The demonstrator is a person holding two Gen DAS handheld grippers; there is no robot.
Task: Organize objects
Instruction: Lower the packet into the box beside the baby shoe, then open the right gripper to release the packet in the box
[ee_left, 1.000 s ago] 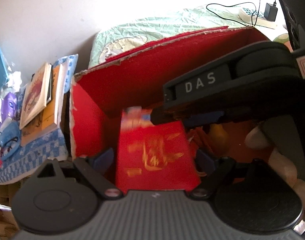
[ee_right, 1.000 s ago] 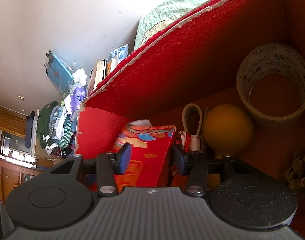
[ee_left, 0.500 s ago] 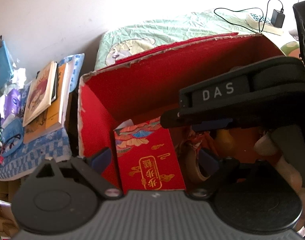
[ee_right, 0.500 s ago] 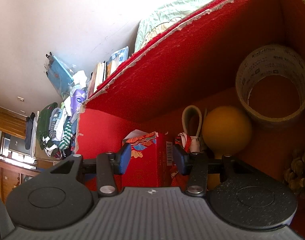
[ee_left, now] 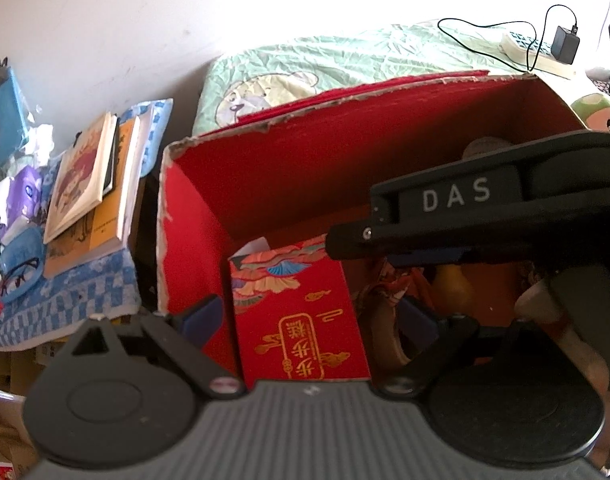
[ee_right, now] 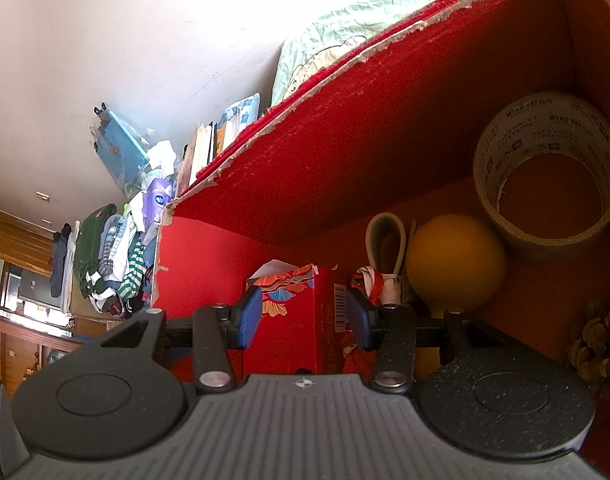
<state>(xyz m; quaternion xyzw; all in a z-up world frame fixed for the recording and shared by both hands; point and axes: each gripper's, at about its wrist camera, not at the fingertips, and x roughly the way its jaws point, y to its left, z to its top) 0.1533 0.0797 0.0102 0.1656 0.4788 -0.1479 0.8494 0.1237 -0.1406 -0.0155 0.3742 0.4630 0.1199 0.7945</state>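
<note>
Right tongs point(ee_right: 301, 316) grip the gold-lettered red packet point(ee_right: 293, 320) in the red box point(ee_right: 345, 160); left tongs point(ee_left: 313, 320) open.

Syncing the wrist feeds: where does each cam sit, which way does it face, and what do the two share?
Left wrist: on the left gripper, jaws open, looking down into the big red box; the right gripper crosses the view with a fingertip on it.
Right wrist: on the right gripper, low inside the box, facing its left corner; only its own blue pads show.
Shared: small red carton, yellow ball, books.
</note>
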